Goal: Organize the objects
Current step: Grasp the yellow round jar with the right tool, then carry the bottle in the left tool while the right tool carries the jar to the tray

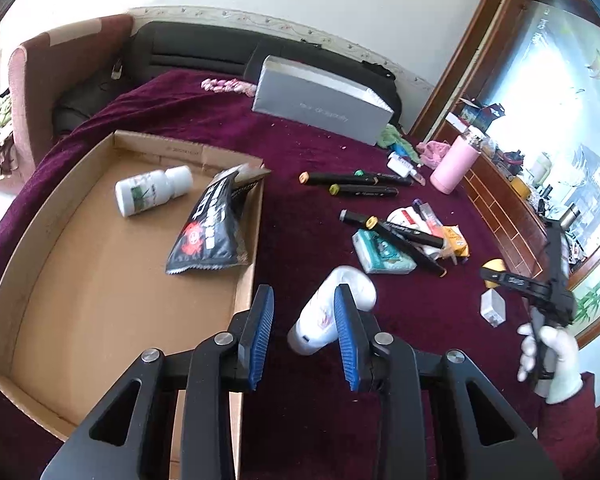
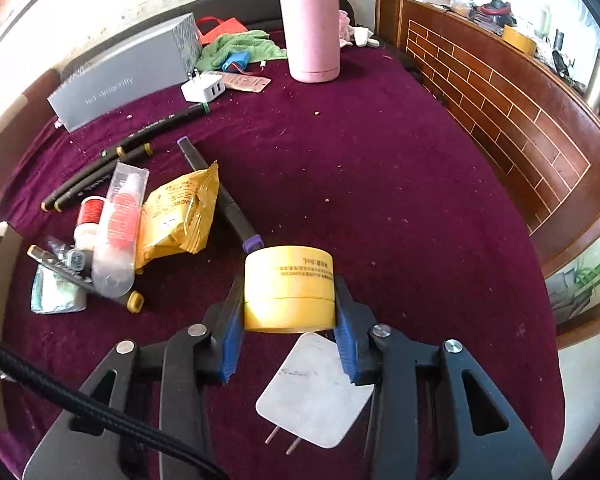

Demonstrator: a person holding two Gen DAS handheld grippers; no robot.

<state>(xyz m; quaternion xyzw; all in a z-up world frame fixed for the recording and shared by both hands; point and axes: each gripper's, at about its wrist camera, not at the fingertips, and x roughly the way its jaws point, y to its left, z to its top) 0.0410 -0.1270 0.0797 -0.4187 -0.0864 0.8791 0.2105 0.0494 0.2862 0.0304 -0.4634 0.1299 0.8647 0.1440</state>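
The right gripper (image 2: 289, 322) clamps a yellow tape roll (image 2: 289, 292) above the white plug adapter (image 2: 314, 396) on the purple-covered counter (image 2: 380, 184). The left gripper (image 1: 304, 336) hangs wide open, empty, over a white bottle (image 1: 332, 312). The cardboard tray (image 1: 100, 280) holds only a pill bottle (image 1: 152, 190) and a black pouch (image 1: 210, 232). Markers (image 1: 356, 184), packets and a pink flask (image 1: 454, 166) beyond remain unsorted; I'd say it's early going.

- Left tool (image 1: 304, 332): black frame, silver screws, ribbed blue pads (image 1: 260, 332).
- Right tool (image 2: 288, 320): same build; braided black cable (image 2: 80, 404).
- White-gloved hand (image 1: 552, 360), maroon sleeve (image 1: 568, 432).
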